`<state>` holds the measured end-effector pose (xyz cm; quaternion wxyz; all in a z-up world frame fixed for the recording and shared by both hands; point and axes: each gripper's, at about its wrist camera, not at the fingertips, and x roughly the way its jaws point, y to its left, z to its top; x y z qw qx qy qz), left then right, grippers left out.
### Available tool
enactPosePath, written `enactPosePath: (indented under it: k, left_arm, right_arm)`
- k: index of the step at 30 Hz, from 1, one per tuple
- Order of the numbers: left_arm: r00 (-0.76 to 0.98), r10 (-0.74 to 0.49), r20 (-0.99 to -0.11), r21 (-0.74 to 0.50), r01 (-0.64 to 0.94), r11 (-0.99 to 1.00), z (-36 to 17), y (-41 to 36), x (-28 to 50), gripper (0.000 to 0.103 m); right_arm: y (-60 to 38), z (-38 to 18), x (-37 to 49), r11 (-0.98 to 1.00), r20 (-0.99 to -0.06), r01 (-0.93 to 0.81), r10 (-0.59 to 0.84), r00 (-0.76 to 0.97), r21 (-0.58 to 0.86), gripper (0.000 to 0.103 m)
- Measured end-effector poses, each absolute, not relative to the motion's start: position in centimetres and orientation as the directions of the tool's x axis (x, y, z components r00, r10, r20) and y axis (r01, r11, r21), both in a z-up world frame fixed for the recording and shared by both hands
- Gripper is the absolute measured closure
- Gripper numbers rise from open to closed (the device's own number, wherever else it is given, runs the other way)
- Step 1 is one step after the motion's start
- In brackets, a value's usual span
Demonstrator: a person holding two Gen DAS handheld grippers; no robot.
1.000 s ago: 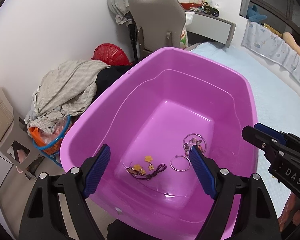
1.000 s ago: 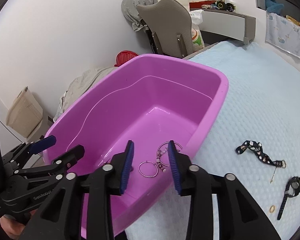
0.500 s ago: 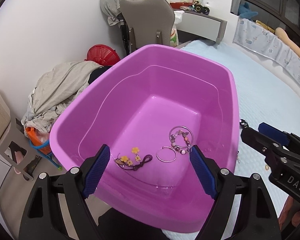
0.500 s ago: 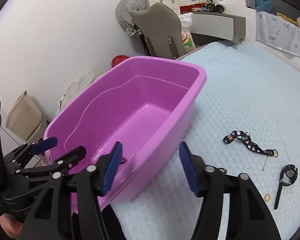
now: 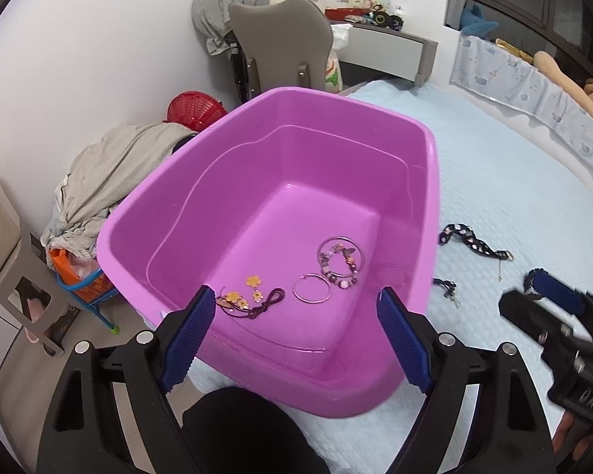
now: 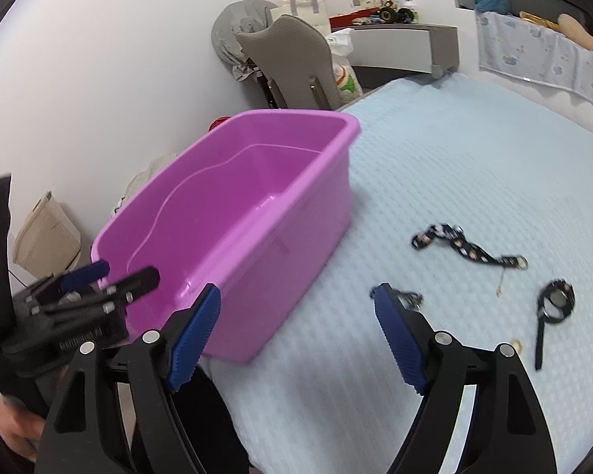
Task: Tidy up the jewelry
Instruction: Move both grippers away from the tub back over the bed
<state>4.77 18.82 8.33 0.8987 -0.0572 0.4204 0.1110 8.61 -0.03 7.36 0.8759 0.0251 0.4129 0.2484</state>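
Note:
The pink tub (image 5: 431, 181) sits on the light blue bed cover (image 6: 454, 166). Inside it lie a flower cord bracelet (image 5: 249, 296), a thin hoop (image 5: 312, 288) and a charm bracelet (image 5: 342, 260). My left gripper (image 5: 296, 294) hovers open above the tub's near end, holding nothing. My right gripper (image 6: 296, 292) is over the bed just right of the tub, its jaws opening with nothing between them. On the cover beyond it lie a black patterned strap (image 6: 462, 247), a black watch (image 6: 553, 304), a small dark chain piece (image 6: 409, 298) and a gold ring (image 6: 516, 343).
A grey chair (image 5: 280, 43) and a red basket (image 5: 193, 108) stand behind the tub. A heap of clothes (image 5: 114, 173) lies to its left, beside the bed's edge. A grey headboard shelf (image 6: 407, 43) with clutter is at the back. Something dark (image 5: 249, 430) fills the bottom edge.
My right gripper came out of the tub and moved right over the bed while its jaws spread wide. My left gripper drew back toward the tub's near end. The hoop and charm bracelet stay in the tub.

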Motion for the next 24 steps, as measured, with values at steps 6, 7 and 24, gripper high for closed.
enactPosePath:
  k: [6,7,24]
  left_arm:
    - [0.642,0.121,-0.757,-0.019,-0.207,0.978,8.5,16.4,3.9,0.02]
    - [0.646,0.111,-0.755,-0.024,-0.197,0.98,8.5,15.9,3.7,0.02]
    - [0.65,-0.074,-0.756,-0.078,0.022,0.997,5.3,6.1,3.0,0.017]
  right_arm:
    - [-3.7,5.3,5.7,0.896,-0.721,-0.355,0.431,0.543,0.268,0.026]
    - [-4.4,5.0,5.2,0.899,-0.723,-0.341,0.427,0.543,0.275,0.026]
    - [-17.6,-1.3,-0.6,0.947,-0.753,-0.08,0.298,0.586,0.312,0.026]
